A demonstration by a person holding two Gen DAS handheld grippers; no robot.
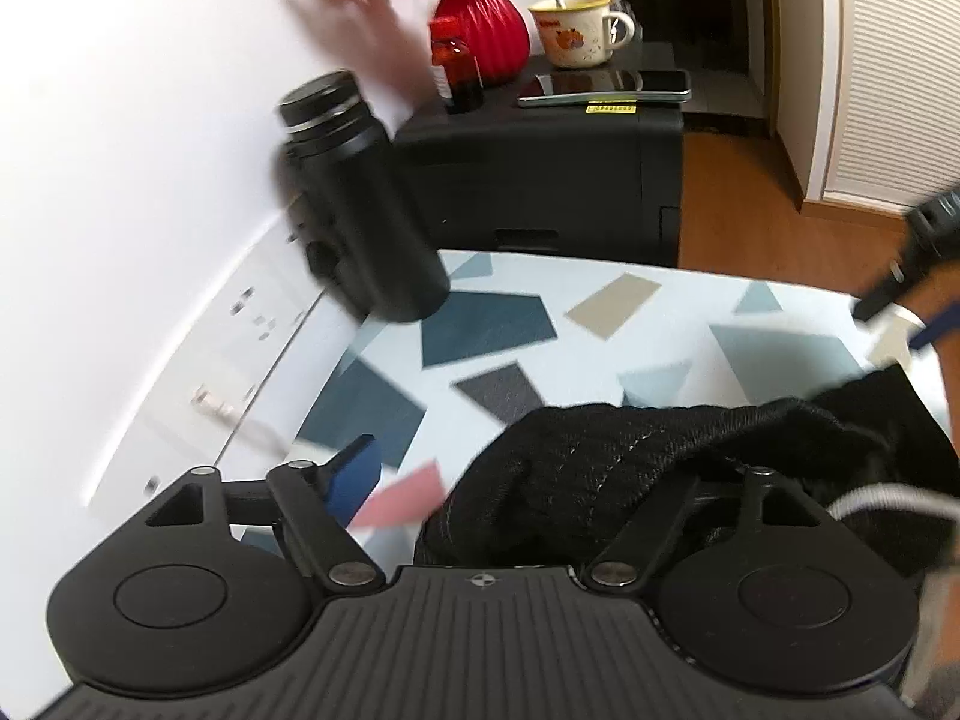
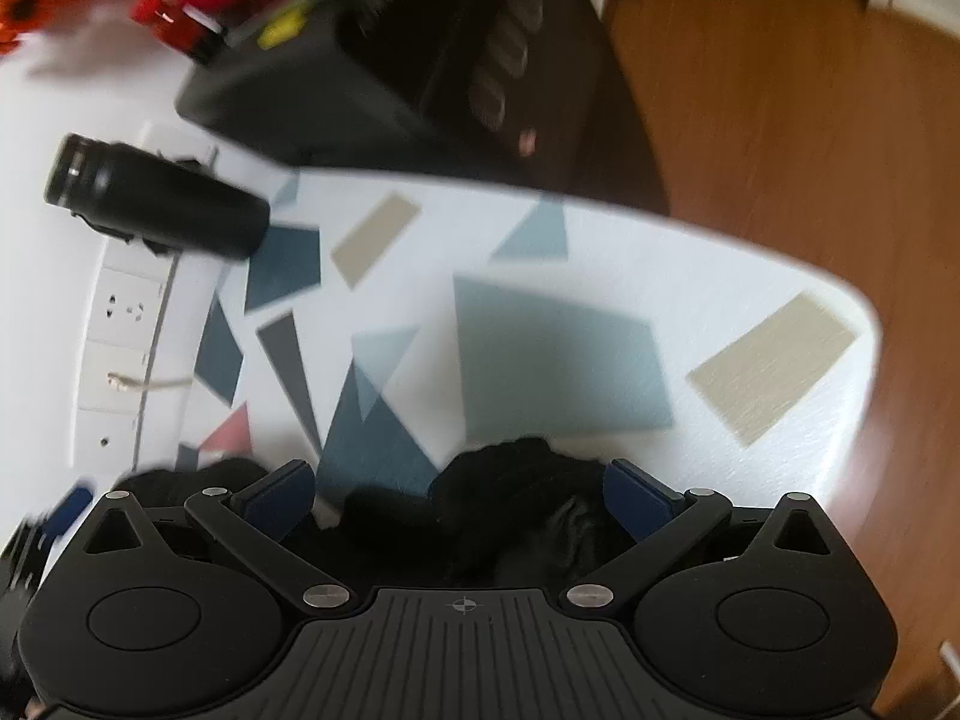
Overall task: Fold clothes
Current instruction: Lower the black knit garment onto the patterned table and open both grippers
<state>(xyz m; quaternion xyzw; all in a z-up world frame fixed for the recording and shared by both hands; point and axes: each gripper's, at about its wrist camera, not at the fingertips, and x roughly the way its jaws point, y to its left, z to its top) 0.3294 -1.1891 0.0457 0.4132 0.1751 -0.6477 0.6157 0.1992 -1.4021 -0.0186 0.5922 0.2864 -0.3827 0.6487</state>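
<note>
A black knitted garment (image 1: 630, 450) lies bunched on the patterned table (image 1: 600, 312), at its near right part. My left gripper (image 1: 528, 480) is open; its blue left finger (image 1: 354, 474) shows, the right one is hidden under the garment, which lies between the jaws. In the right wrist view the garment (image 2: 510, 492) bunches between the wide-open blue fingers (image 2: 282, 498) of my right gripper (image 2: 459, 501). The right gripper also shows at the right edge of the left wrist view (image 1: 918, 252).
A black flask (image 1: 360, 198) stands at the table's far left by the white wall with sockets (image 2: 126, 306). Behind the table a black box (image 1: 540, 174) carries a red vase (image 1: 480, 18), a red bottle (image 1: 456, 66), a mug (image 1: 576, 30) and a phone (image 1: 606, 87). Wooden floor (image 2: 780, 120) lies to the right.
</note>
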